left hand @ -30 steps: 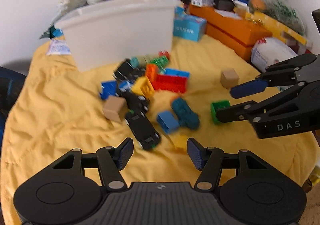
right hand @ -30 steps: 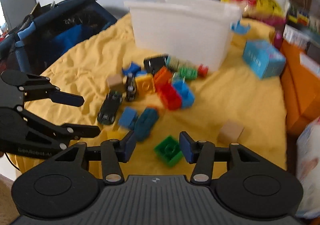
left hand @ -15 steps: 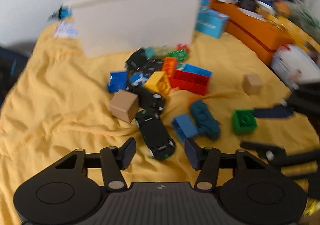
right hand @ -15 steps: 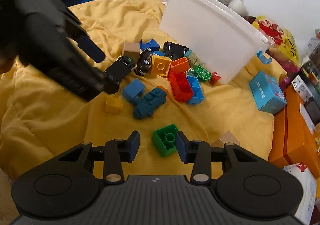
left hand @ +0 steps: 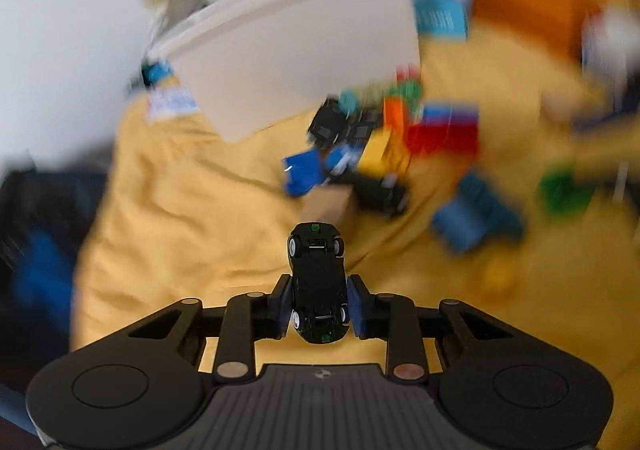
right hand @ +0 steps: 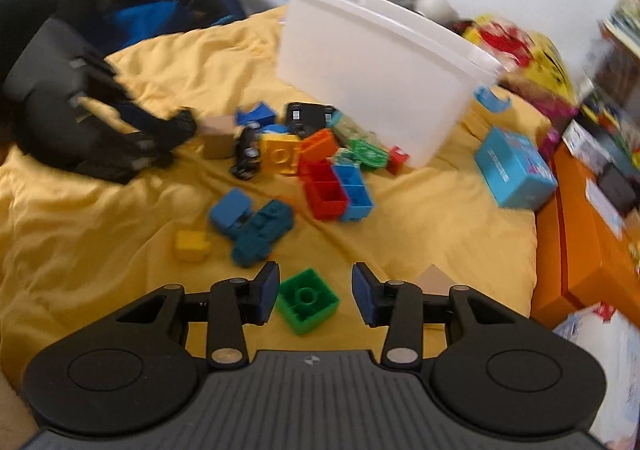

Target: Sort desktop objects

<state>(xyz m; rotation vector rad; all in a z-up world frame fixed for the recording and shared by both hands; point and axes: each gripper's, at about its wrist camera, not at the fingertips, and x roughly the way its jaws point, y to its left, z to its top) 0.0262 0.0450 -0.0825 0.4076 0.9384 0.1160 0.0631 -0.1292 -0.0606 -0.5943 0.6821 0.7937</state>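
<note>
Left gripper [left hand: 318, 308] pinches the black toy car [left hand: 318, 282], jaws closing on its flanks, blue pads against both sides. The car's long axis runs straight along the fingers, nose pointing away toward the white bin [left hand: 296, 46], underside and wheels facing the camera. It looks lifted clear of the yellow cloth [left hand: 180, 210]; the background is heavily blurred. The bin lies ahead and above in the left wrist view, likely the drop target.

Centre pile: red brick [right hand: 326, 190], orange brick [right hand: 320, 144], teal car [right hand: 262, 232], well apart from both grippers.

Right gripper [right hand: 315, 292] is spread, jaws opening slightly, with the green brick [right hand: 306, 304] between the fingers, nearer the left pad; contact cannot be told. The brick sits skewed to the jaws, stud up. The right hand is the nearer one for it.
</note>
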